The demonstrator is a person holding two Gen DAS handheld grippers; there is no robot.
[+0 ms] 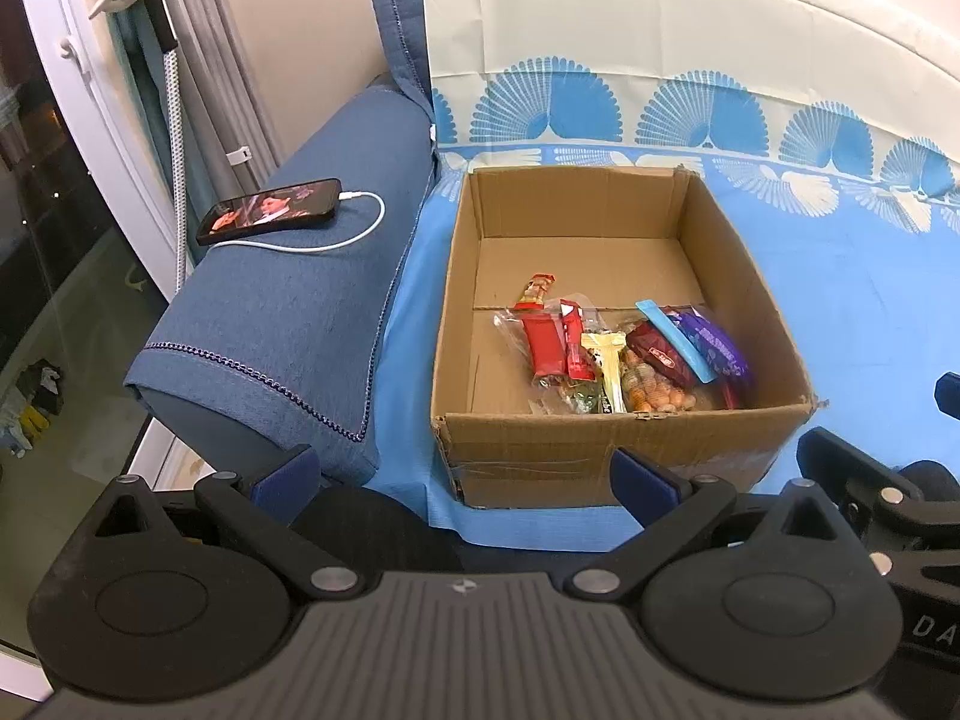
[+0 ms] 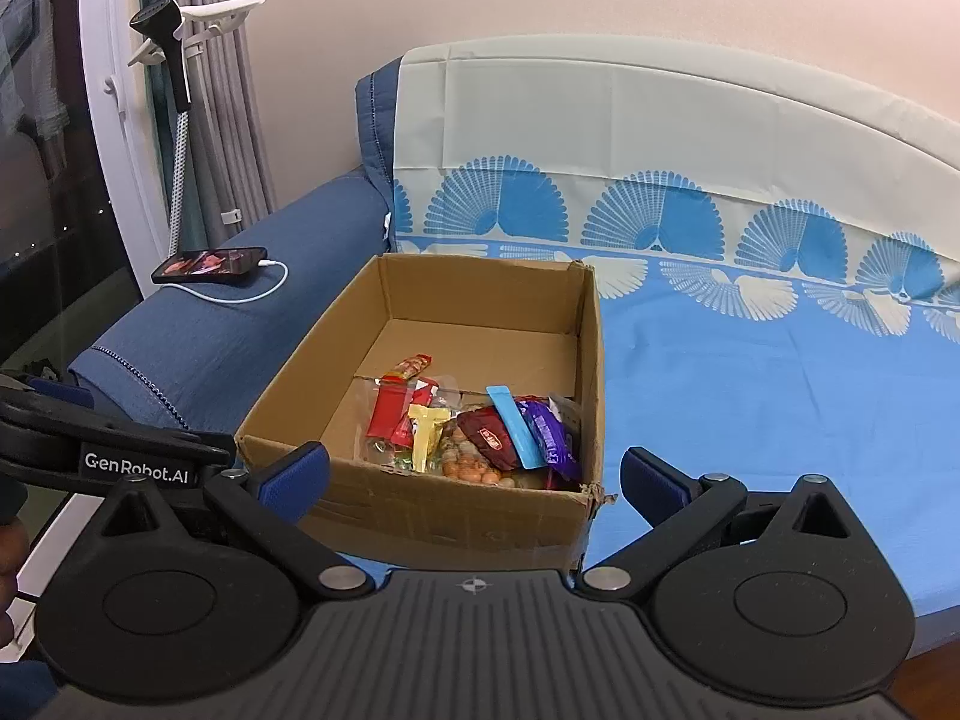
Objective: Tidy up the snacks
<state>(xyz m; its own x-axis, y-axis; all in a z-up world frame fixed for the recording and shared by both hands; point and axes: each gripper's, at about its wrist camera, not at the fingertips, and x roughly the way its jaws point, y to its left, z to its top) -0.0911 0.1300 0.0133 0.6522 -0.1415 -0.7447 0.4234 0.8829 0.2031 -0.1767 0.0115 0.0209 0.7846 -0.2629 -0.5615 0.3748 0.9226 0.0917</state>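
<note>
Nearest the lens, the left gripper (image 1: 465, 474) hangs with jaws spread wide and empty just short of the cardboard box (image 1: 600, 450); the right gripper (image 2: 474, 480) is likewise parted and holds nothing, both apparently poised to reach in. Every snack lies bunched in the box's near right corner, probably dropped there loosely. A red wafer bar (image 1: 543, 342) and a light blue stick (image 1: 678, 339) lie lengthwise, running from the near wall toward the far one. The box sits on a blue bedsheet (image 1: 870, 312).
</note>
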